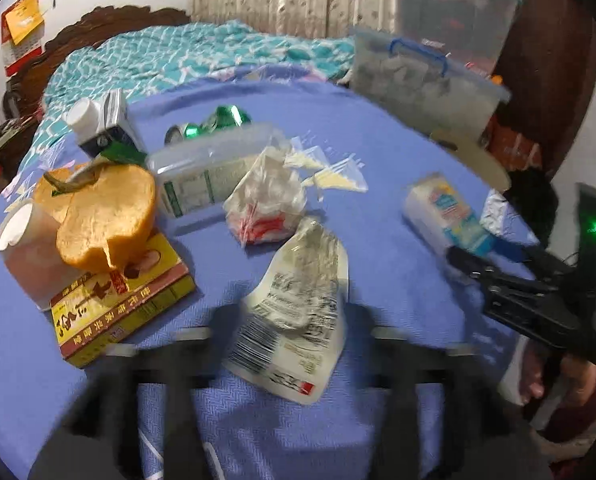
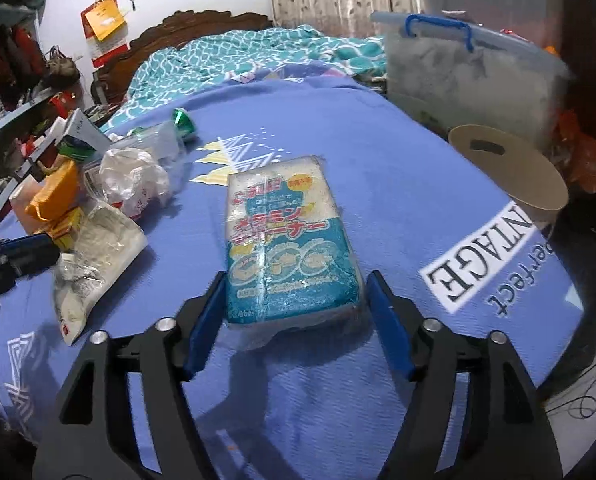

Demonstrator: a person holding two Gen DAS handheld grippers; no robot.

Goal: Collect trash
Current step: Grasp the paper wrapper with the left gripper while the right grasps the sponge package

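- Step in hand: we judge this as the approach to a grasp. The right tool [image 2: 294, 316] stands with its blue pads apart, one on each side of the near end of the wrapped sponge pack [image 2: 288, 248], which lies flat on the blue bedspread [image 2: 338, 128]. We cannot tell whether either pad touches the wrapper.
- Left tool [image 1: 282, 356]: its fingers are blurred but stand apart, straddling the near end of the crumpled white pouch [image 1: 298, 304]; nothing is clamped.
- Next move: we expect closing the right pads squarely on the pack's long sides, then a lift. The film wrapper looks slippery, so the grip should sit low.
- Right wrist view only: the printed face of the pack and both pad positions, and the round cardboard tub [image 2: 510, 172] near the bed's far edge, a possible trash receptacle.
- Left wrist view only: the remaining clutter, namely the cut pumpkin [image 1: 102, 216], yellow-red box [image 1: 122, 300], crumpled plastic bag [image 1: 266, 196] and clear container [image 1: 214, 164], plus the right tool seen from the side.
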